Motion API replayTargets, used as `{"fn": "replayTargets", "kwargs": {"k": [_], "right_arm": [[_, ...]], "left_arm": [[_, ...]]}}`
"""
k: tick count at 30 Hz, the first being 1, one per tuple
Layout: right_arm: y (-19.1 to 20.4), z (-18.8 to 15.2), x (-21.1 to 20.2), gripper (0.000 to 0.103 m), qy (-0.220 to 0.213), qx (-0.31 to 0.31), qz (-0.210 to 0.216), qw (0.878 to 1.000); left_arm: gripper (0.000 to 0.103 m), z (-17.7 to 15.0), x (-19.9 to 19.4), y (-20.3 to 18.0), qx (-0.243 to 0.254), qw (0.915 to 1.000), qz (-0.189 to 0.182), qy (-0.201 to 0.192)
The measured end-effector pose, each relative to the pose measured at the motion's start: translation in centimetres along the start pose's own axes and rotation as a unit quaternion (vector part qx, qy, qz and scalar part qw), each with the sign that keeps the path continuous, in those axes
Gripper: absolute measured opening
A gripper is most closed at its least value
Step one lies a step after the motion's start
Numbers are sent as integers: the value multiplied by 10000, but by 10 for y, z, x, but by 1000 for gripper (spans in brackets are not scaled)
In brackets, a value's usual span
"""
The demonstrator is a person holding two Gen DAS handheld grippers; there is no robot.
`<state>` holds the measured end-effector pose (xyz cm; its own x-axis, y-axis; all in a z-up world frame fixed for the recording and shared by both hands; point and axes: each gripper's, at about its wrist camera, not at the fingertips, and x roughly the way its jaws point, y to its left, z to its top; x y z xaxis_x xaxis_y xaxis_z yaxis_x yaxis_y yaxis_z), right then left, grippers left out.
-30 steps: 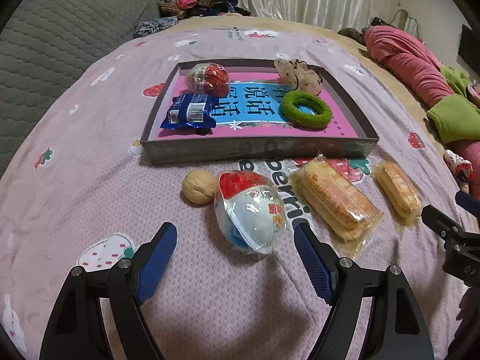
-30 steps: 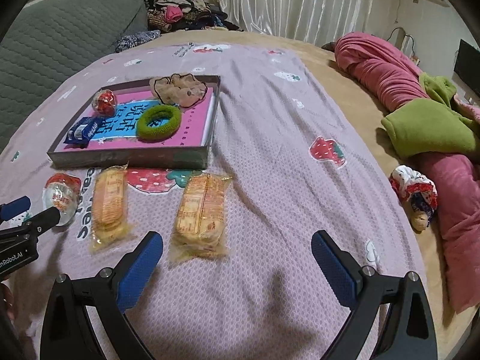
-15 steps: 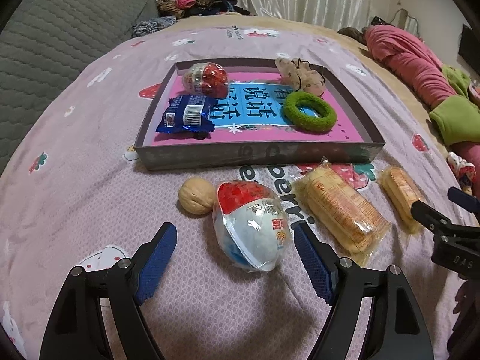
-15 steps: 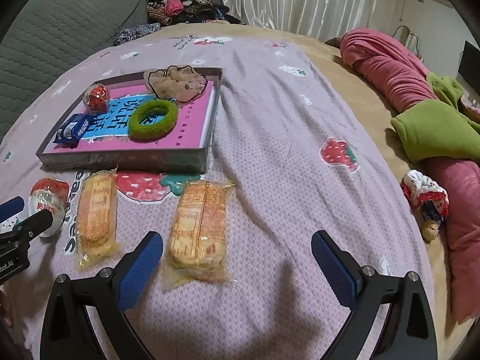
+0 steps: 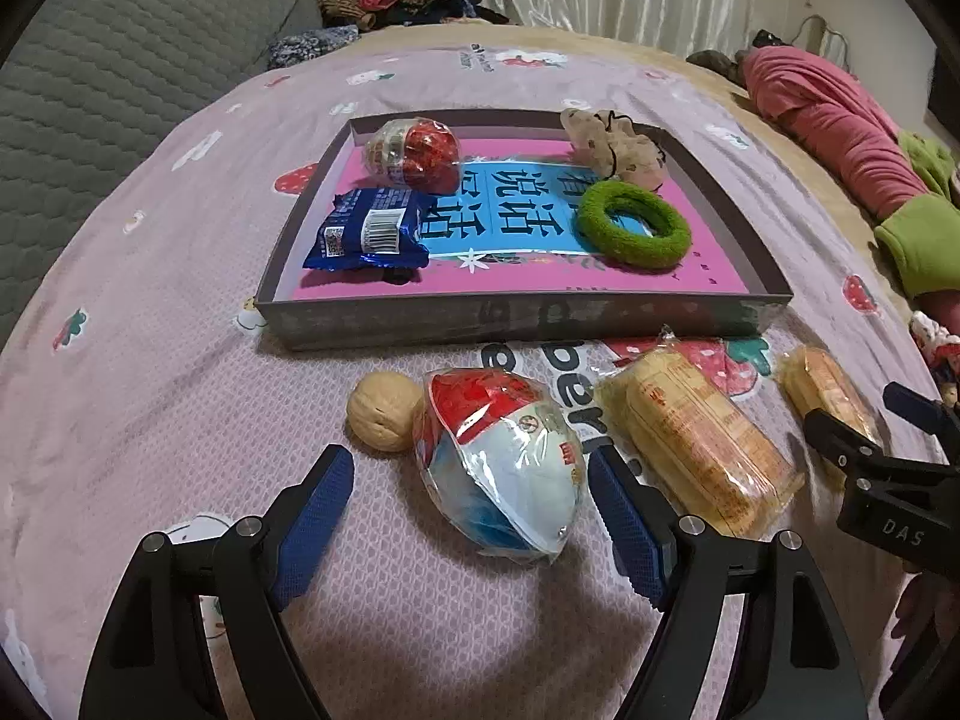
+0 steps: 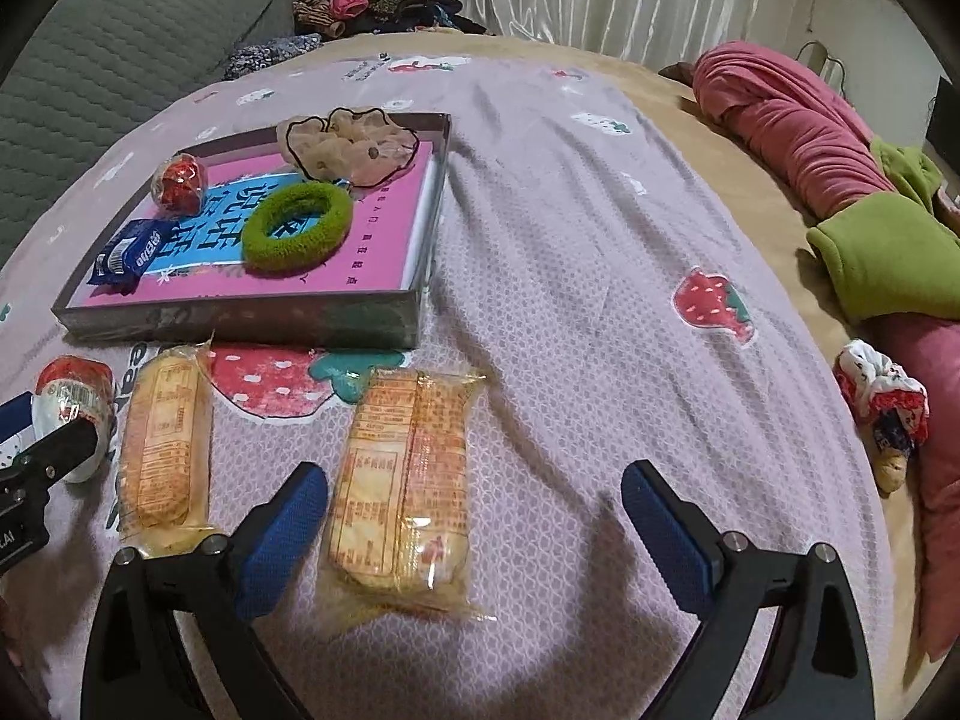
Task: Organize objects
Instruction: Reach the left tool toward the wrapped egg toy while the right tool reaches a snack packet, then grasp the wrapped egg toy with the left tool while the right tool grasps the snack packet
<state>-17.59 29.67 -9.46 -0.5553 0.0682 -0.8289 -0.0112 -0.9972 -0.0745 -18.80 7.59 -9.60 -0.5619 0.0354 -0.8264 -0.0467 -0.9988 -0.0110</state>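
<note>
Listing what we see on the bed, item by item, over its pink strawberry-print blanket [image 6: 576, 252].

- Left tool [image 5: 468, 492]: spread wide, empty. Between its blue pads lies a wrapped egg-shaped toy [image 5: 501, 471], red-and-white top, pale blue bottom, resting on the blanket. Whether the right pad touches the wrapper we cannot tell.
- Walnut [image 5: 384, 411]: touching the egg toy's left side.
- Right tool [image 6: 474, 501]: spread wide, empty. A yellow wafer packet [image 6: 405, 483] lies on the blanket just inside its left pad.
- Second wafer packet [image 6: 162, 438]: left of the first, apart from it, lying between the two tools.
- Grey shallow box [image 5: 522, 315]: beyond the loose items, holding a pink-and-blue book with Chinese lettering [image 5: 510, 219]. On the book we count a blue snack sachet [image 5: 369, 237], a second wrapped egg with a red top [image 5: 414, 150], a green fuzzy hair ring [image 5: 633, 225] and a beige scrunchie [image 5: 612, 141] at the far right corner.
- Pink and green bedding [image 6: 840, 180]: bunched along the bed's right edge, with a small red-and-white cloth item [image 6: 882, 402] beside it.
</note>
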Motion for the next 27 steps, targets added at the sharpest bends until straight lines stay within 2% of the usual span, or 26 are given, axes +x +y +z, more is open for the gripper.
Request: {"fn": "replayTargets", "kwargs": {"k": [4,10,13,15,18,21,27], "right_arm": [[1,0,5,88,35,13,94,9999],[3,0,10,68,24,25,233,9997],[4,0,9,54,-13,36,327,9995],[4,-1,9,41,-5,49,449,9990],[8,-1,8,40,-15,-27,458,9989],[9,-3,5,40,-33,-54,492,9988],[4,-5,-6,39,-132,22,560,9983]], "left_arm": [[82,1,4,-1,2,10000,11,0],[81,0,7,1,-28,10000,-33,-11],[82,1,8,4,-126,9999,-91,10],[82,1,8,4,-106,9999,-92,-3],[73,0,7,4,-91,9998,-155,16],[54,0,7,3,-64,9998,-178,26],[51,-3,6,2,-30,9997,-235,71]]}}
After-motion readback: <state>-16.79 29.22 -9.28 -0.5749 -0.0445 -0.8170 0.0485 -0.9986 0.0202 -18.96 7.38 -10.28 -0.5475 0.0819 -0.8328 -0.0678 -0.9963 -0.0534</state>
